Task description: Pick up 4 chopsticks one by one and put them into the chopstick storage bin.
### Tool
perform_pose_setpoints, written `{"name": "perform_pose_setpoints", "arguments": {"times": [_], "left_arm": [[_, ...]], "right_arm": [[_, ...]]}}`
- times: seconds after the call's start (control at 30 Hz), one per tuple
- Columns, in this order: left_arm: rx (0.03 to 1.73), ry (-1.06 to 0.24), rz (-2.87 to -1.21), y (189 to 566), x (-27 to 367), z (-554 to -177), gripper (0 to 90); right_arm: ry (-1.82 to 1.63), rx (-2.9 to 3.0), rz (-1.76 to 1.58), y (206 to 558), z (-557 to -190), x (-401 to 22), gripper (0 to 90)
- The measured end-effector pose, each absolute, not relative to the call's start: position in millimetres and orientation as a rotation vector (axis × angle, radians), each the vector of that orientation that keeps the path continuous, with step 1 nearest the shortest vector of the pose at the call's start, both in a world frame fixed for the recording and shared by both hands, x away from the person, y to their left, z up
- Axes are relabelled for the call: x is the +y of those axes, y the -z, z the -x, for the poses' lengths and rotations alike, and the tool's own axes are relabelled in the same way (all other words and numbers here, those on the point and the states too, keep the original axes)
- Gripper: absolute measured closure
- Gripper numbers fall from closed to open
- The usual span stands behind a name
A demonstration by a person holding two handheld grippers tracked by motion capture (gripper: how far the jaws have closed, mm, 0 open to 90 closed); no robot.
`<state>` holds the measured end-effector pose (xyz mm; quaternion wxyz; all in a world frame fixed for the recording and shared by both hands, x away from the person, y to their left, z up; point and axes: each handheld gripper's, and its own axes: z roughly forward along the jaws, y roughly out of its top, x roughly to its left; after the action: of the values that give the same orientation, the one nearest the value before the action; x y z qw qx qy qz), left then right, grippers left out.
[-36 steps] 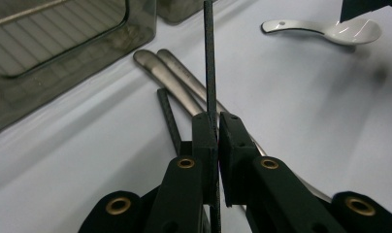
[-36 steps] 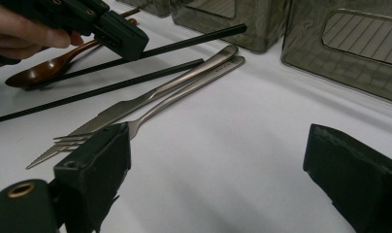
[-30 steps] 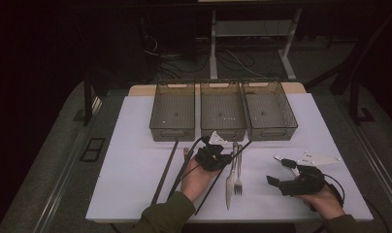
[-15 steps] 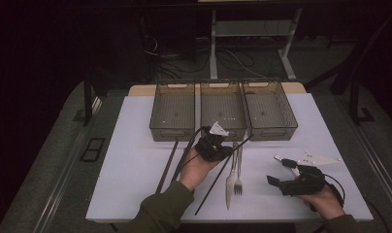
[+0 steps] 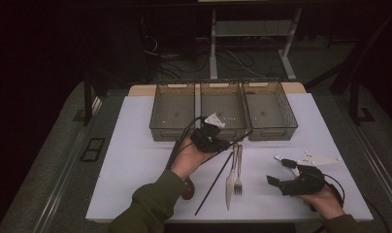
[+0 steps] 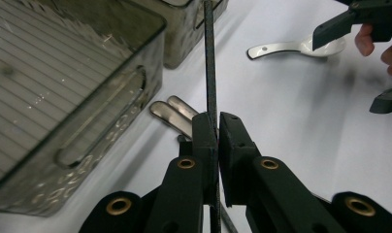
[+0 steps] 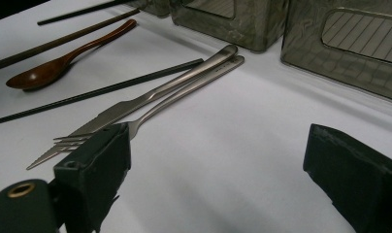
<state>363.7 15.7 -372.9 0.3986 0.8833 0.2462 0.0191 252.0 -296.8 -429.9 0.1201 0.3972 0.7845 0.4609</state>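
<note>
Where the left gripper [image 6: 217, 127] is clamped on a black chopstick [image 6: 210, 63], the stick's lower end is hidden betw. the jaws; it is held just in front of the middle bin [image 5: 223, 112]. Right gripper [image 7: 218, 160] is seen w/ jaws apart, nothing betw.

Place: lab or test room
Signs: white table [image 5: 136, 160] on dark floor, cables [image 5: 233, 60] and metal stand [image 5: 213, 43] behind, three bins [image 5: 223, 109] ahead of the jaws
</note>
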Motion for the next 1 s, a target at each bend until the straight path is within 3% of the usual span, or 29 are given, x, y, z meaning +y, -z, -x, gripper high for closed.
{"name": "perform_pose_setpoints", "arguments": {"times": [1.0], "left_arm": [[0.633,-0.068,-2.238,332.9,69.0,-404.5,85.4]], "right_arm": [[-1.343,2.294,-1.163,431.5,-252.3,-296.7,9.6]]}}
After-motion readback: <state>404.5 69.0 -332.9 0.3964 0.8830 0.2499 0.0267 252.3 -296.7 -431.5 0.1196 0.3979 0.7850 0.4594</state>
